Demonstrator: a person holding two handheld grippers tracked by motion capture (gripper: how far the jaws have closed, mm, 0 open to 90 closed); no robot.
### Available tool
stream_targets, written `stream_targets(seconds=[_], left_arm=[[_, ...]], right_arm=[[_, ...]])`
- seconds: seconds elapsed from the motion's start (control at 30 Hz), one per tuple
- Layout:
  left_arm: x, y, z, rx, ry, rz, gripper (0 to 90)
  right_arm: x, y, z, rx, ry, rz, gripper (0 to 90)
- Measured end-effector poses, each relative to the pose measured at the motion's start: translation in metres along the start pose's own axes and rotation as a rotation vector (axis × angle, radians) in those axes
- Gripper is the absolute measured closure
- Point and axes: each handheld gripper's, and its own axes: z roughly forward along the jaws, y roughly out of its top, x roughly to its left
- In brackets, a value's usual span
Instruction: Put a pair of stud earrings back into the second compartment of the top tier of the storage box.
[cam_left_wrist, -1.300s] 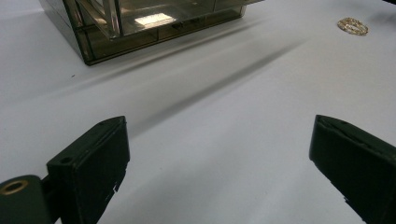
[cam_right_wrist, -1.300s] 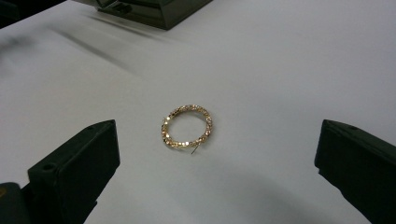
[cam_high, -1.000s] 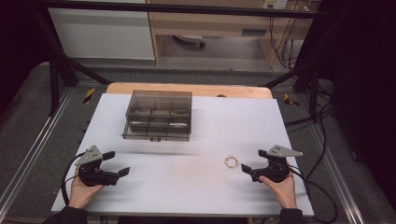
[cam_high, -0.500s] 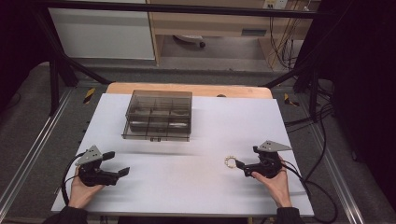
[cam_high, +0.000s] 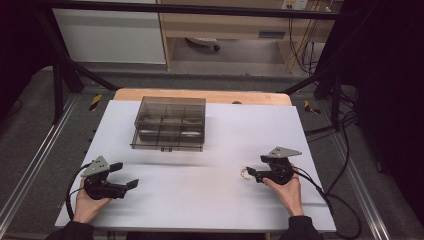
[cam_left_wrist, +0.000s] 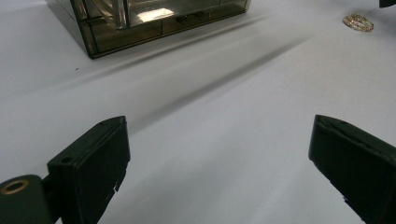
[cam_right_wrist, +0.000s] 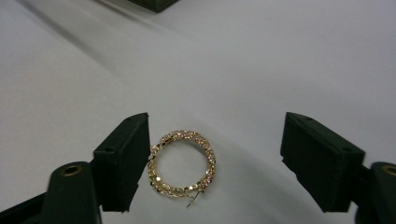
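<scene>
A gold, sparkly hoop (cam_right_wrist: 182, 163) lies flat on the white table (cam_high: 200, 200), at the right front (cam_high: 245, 173). My right gripper (cam_right_wrist: 217, 140) straddles it. One pad sits right at the hoop's rim, while the other pad stands well clear of it. Its jaws have just been closing with the hoop between them, and they do not clamp it. In the high view this gripper (cam_high: 252, 174) is low over the table, pointing left. My left gripper (cam_high: 127, 175) rests at the front left, open wide with nothing between its jaws (cam_left_wrist: 217, 163). The hoop (cam_left_wrist: 358, 22) shows far off in the left gripper view.
A smoked clear plastic box (cam_high: 170, 124) with several compartments stands at the back centre of the table, and its near corner (cam_left_wrist: 140, 18) faces the left gripper. Cables trail from both grippers toward the front edge. Metal frame rails run along both sides of the table.
My right gripper has slid left up to the hoop, now between its jaws, and those jaws have narrowed. The left gripper has stayed put.
</scene>
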Motion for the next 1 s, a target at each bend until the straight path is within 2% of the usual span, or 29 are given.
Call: stream_targets(seconds=[0.17,0.3,0.4,0.7,1.0], left_arm=[[0.0,0.0,-0.001,-0.002,0.001,-0.003,5.2],[0.001,-0.001,-0.001,-0.003,0.0,-0.003,5.3],[0.001,-0.001,0.0,-0.001,0.0,-0.003,5.3],[0.0,-0.001,0.0,0.0,0.001,-0.003,5.4],[0.0,-0.001,-0.001,-0.001,0.003,-0.002,5.4]], right_arm=[[0.001,-0.003,0.009,0.038,0.013,-0.006,41.7],[0.0,-0.004,0.01,0.041,0.024,-0.002,55.9],[0.0,-0.005,0.011,0.051,0.022,-0.001,63.0],[-0.003,-0.007,0.014,0.077,0.031,0.019,75.8],[-0.003,-0.008,0.016,0.075,0.029,0.026,85.1]])
